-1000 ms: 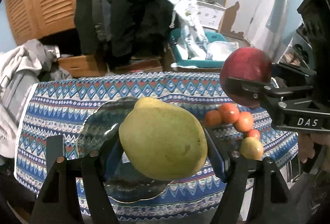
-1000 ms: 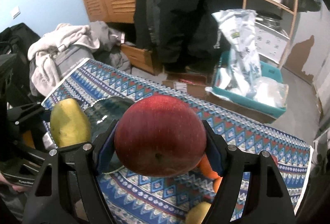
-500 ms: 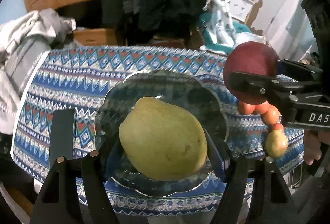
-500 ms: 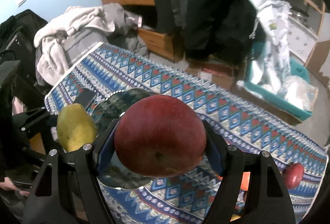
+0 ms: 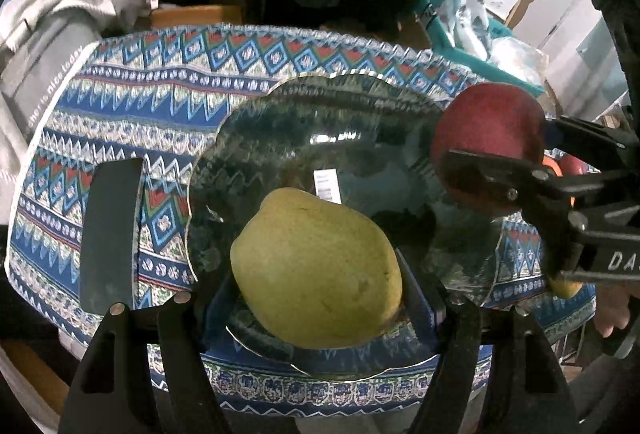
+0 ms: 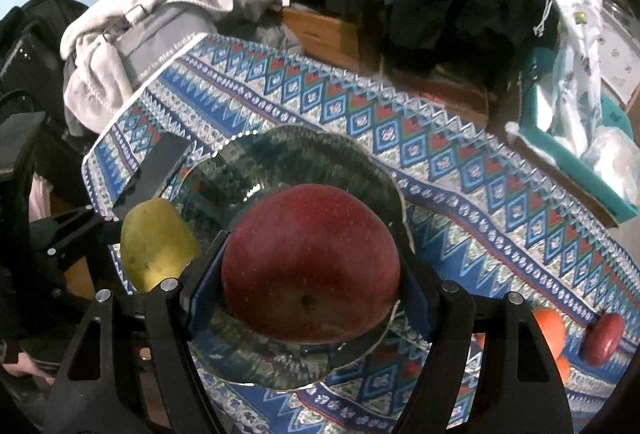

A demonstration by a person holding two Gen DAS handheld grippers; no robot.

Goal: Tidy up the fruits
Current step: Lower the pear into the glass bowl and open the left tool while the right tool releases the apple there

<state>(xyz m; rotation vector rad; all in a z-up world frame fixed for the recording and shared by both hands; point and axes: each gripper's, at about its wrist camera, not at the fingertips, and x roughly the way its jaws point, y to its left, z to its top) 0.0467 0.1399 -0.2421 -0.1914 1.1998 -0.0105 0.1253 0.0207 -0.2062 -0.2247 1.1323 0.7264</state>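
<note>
— What is the left gripper (image 5: pixel 316 298) carrying?

— A yellow-green pear (image 5: pixel 316 270). The blue pads pinch it from both sides, and it hangs over the near part of the dark glass plate (image 5: pixel 320 122). From the other camera you see the same pear (image 6: pixel 158 246) at the plate's left rim (image 6: pixel 304 138).

— And the right gripper (image 6: pixel 310 298)?

— Its fingers are clamped on a big red apple (image 6: pixel 312 266), stem pit facing the lens. The apple sits above the middle of the plate in that view. In the left wrist view the apple (image 5: pixel 488 130) shows over the plate's right edge, gripped by the black jaws of the right gripper (image 5: pixel 500 170).

— Does either fruit touch the plate?

— I cannot tell; both are still between the pads.

— Where does the plate stand?

— On the patterned blue tablecloth (image 5: pixel 160 82), toward its left end. A scalloped rim, a small white sticker (image 5: pixel 326 186) under the glass.

— Other fruit?

— On the cloth to the right of the plate, well apart from it: an orange tangerine (image 6: pixel 550 326) and a small dark red fruit (image 6: pixel 604 338) just beside it.

— Behind the table?

— A heap of grey and white clothes (image 6: pixel 132 30) at the left, a teal bin (image 6: pixel 580 154) at the right.
</note>
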